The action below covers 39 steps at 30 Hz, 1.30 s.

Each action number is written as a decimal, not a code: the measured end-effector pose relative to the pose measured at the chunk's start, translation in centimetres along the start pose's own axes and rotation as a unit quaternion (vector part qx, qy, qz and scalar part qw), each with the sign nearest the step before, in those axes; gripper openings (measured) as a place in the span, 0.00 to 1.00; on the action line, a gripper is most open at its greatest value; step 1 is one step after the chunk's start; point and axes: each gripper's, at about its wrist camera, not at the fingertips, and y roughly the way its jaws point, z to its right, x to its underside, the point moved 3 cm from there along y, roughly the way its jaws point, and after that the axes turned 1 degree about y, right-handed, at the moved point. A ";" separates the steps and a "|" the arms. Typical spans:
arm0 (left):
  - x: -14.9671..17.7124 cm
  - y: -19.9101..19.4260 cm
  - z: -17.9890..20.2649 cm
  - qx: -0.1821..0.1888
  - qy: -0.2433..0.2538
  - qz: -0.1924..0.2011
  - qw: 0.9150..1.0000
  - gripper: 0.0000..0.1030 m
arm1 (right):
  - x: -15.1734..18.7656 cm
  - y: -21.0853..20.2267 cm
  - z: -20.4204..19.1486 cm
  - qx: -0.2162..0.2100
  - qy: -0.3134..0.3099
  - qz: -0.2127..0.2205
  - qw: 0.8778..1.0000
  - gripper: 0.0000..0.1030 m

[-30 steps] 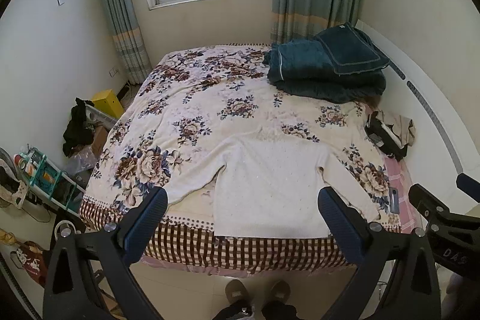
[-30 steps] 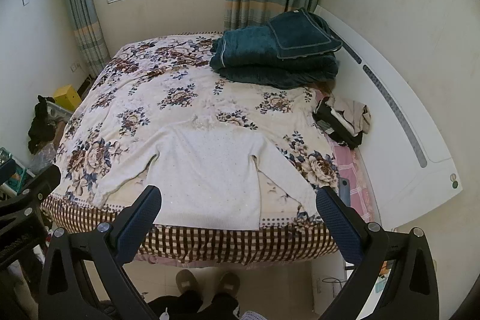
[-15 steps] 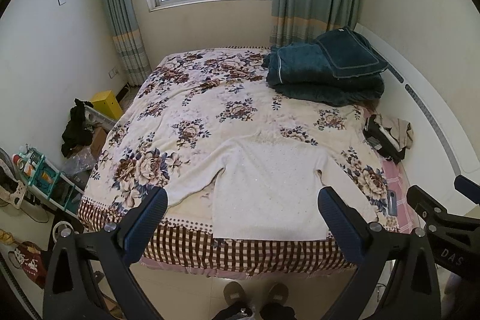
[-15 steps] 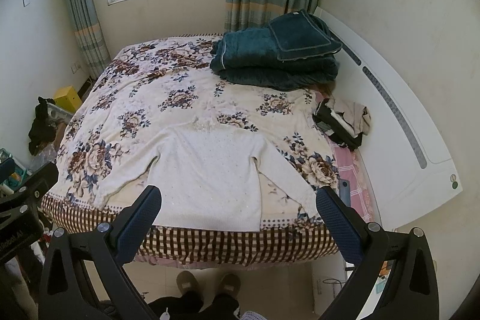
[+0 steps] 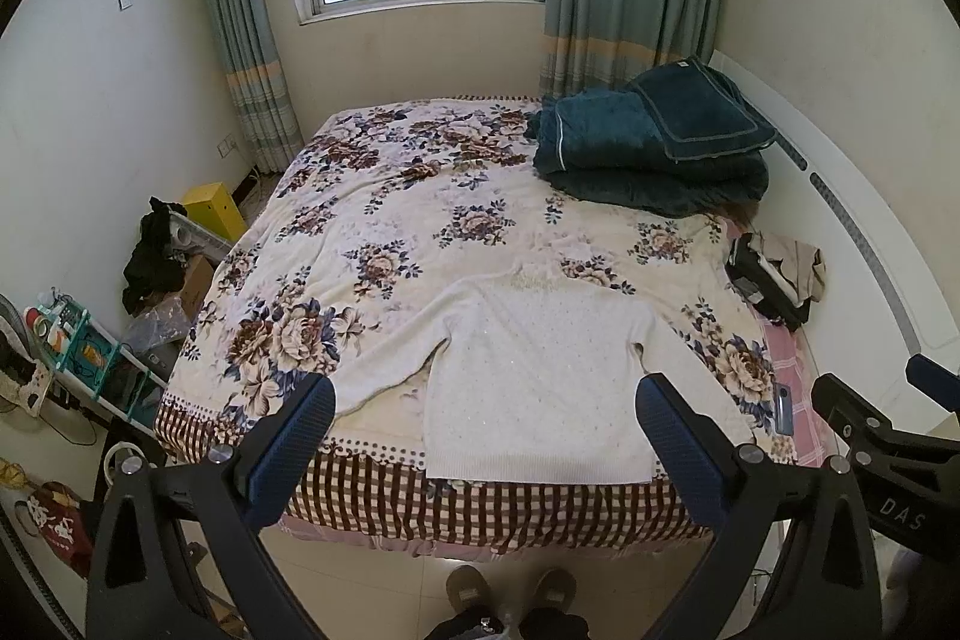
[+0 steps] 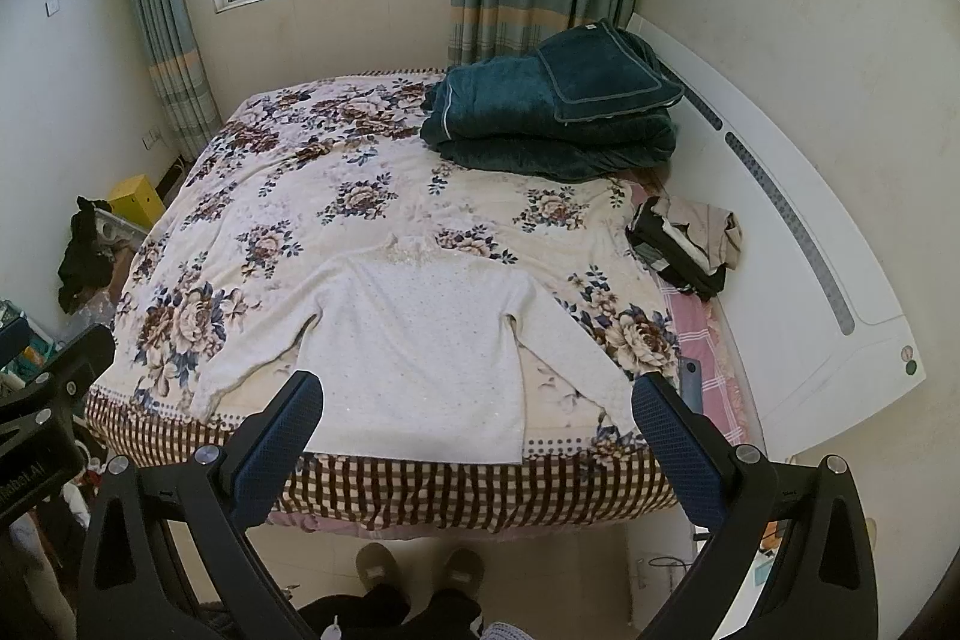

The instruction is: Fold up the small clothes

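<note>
At the near edge of a bed (image 5: 384,232) covered by a flowered blanket, a white sweater (image 5: 540,382) lies flat and unfolded, face down or up cannot be told. Its collar points away toward the window and its hem runs along the bed's checked border, closest to the person standing at the foot. Its long axis runs straight ahead of both tools, and the sleeves slant outward to either side. The left gripper (image 5: 483,418) and right gripper (image 6: 477,415) both hover above the floor short of the bed, jaws spread wide, holding nothing. The left sleeve cuff sits nearer the left gripper, the right cuff nearer the right one. Likely each will reach forward and down for its own side.
</note>
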 end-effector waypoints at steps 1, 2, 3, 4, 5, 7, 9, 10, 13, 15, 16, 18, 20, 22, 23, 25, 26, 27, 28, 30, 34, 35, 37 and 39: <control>0.0 0.0 0.0 0.001 0.000 0.000 1.000 1.00 | -0.1 -0.1 0.0 0.000 0.000 0.000 1.000 1.00; 0.0 0.0 0.0 0.000 -0.001 0.000 1.000 1.00 | -0.1 0.0 0.0 0.000 0.000 0.000 1.000 1.00; -0.1 0.0 0.0 0.000 -0.001 0.000 1.000 1.00 | -0.1 -0.1 0.0 0.000 0.000 0.001 1.000 1.00; -0.2 0.0 0.1 0.000 -0.001 0.000 1.000 1.00 | -0.3 -0.2 0.0 0.000 0.000 0.001 1.000 1.00; -0.5 -0.1 0.2 0.000 -0.001 0.000 1.000 1.00 | -0.1 -0.1 -0.1 0.000 0.000 0.001 1.000 1.00; -0.2 -0.1 0.0 0.001 0.000 0.001 1.000 1.00 | -0.1 -0.1 -0.1 -0.001 0.000 0.001 1.000 1.00; -0.4 -0.1 0.1 0.000 0.000 0.002 1.000 1.00 | -0.3 -0.2 -0.2 0.000 0.000 0.002 1.000 1.00; -0.2 -0.1 0.0 0.000 0.000 0.002 1.000 1.00 | -0.5 -0.3 -0.2 0.000 0.000 0.002 1.000 1.00; -0.8 0.0 0.0 0.001 0.000 0.003 1.000 1.00 | -0.7 -0.4 -0.3 -0.001 -0.001 0.002 1.000 1.00; -1.1 0.1 0.1 0.002 0.000 0.003 1.000 1.00 | -0.8 -0.4 -0.4 -0.001 0.000 0.002 1.000 1.00; -1.0 0.0 0.0 0.002 -0.001 0.003 1.000 1.00 | -1.1 -0.5 -0.5 0.000 0.000 0.003 1.000 1.00; -1.2 0.1 0.1 0.003 -0.001 0.003 1.000 1.00 | -1.6 -0.6 -0.7 0.000 0.000 0.003 1.000 1.00; -1.5 0.2 0.2 0.004 -0.002 0.004 1.000 1.00 | -1.4 -0.6 -0.7 0.000 0.000 0.003 1.000 1.00; -1.5 0.2 0.2 0.004 -0.002 0.004 1.000 1.00 | -1.6 -0.7 -0.7 0.000 0.000 0.004 1.000 1.00; -1.3 0.1 0.1 0.004 -0.002 0.004 1.000 1.00 | -1.7 -0.7 -0.8 0.000 -0.001 0.003 1.000 1.00; -1.7 0.2 0.2 0.005 -0.002 0.004 1.000 1.00 | -1.5 -0.5 -0.5 0.000 0.000 0.004 1.000 1.00; -1.6 0.2 0.1 0.005 -0.003 0.004 1.000 1.00 | -1.5 -0.5 -0.5 -0.001 -0.001 0.004 1.000 1.00; -1.3 0.1 0.1 0.005 -0.003 0.004 1.000 1.00 | -1.4 -0.5 -0.5 -0.001 -0.001 0.004 1.000 1.00; -1.2 0.1 0.1 0.005 -0.003 0.005 1.000 1.00 | -1.4 -0.5 -0.5 0.000 -0.001 0.005 1.000 1.00; -1.2 0.1 0.0 0.006 -0.003 0.005 1.000 1.00 | -1.3 -0.5 -0.5 0.000 -0.001 0.004 1.000 1.00; -1.0 0.2 0.1 0.009 -0.005 0.004 1.000 1.00 | -1.3 -0.6 -0.5 0.000 0.000 0.005 1.000 1.00; -1.2 0.6 0.1 0.013 -0.010 0.001 1.000 1.00 | -1.3 -0.5 -0.5 -0.001 0.001 0.004 1.000 1.00; -1.3 1.7 -0.3 0.012 -0.018 0.000 1.000 1.00 | -1.1 -0.4 -0.4 -0.009 0.008 0.002 1.000 1.00; -1.6 3.6 -0.5 -0.001 -0.015 0.000 1.000 1.00 | -1.3 0.6 0.0 -0.016 0.024 -0.004 1.000 1.00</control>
